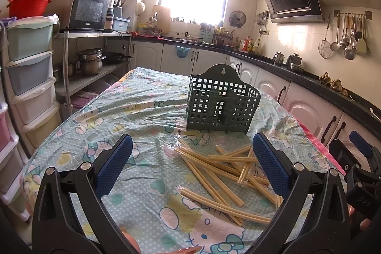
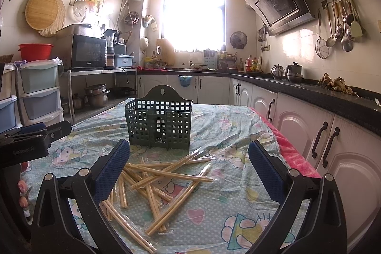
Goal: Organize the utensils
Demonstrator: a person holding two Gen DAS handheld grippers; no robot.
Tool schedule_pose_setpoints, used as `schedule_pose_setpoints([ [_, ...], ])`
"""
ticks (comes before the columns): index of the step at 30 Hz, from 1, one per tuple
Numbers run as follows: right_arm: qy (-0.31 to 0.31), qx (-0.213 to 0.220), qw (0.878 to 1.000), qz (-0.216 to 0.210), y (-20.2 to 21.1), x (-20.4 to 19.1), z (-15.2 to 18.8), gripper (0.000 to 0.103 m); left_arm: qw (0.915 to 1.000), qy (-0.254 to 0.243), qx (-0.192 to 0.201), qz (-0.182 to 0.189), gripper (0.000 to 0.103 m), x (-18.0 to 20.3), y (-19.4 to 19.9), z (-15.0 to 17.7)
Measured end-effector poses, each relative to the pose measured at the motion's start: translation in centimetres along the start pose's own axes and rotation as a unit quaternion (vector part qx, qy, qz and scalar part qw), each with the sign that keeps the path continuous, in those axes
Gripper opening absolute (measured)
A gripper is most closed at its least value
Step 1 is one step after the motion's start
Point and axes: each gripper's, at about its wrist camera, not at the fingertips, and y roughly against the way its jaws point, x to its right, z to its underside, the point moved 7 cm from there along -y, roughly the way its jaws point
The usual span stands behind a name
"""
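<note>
A dark green perforated utensil basket stands upright on the table, also in the right wrist view. In front of it lies a loose pile of bamboo chopstick pairs in clear wrappers, seen in the right wrist view too. My left gripper is open and empty, held above the pile's left side. My right gripper is open and empty, held above the pile. The right gripper also shows at the right edge of the left wrist view.
The table wears a Hello Kitty cloth under clear plastic. White cabinets with a dark counter run along the right. A metal shelf with pots and plastic drawers stand to the left.
</note>
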Motion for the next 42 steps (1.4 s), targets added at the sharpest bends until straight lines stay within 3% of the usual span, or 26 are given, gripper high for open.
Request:
schedule_pose_setpoints([
  [15, 0.004, -0.005, 1.0, -0.003, -0.9, 0.5, 1.0, 0.097, 1.0, 0.001, 0.0, 0.002, 0.093, 0.5, 0.2, 0.1],
  [27, 0.048, -0.032, 0.997, -0.051, -1.4, -1.9, 1.0, 0.097, 0.9992, 0.034, -0.016, -0.008, 0.093, -0.3, 0.1, 0.5],
  [42, 0.117, -0.109, 0.98, -0.12, -4.5, -5.3, 2.3, 0.097, 0.9919, 0.09, -0.087, 0.025, 0.093, -3.9, -2.7, 0.1],
])
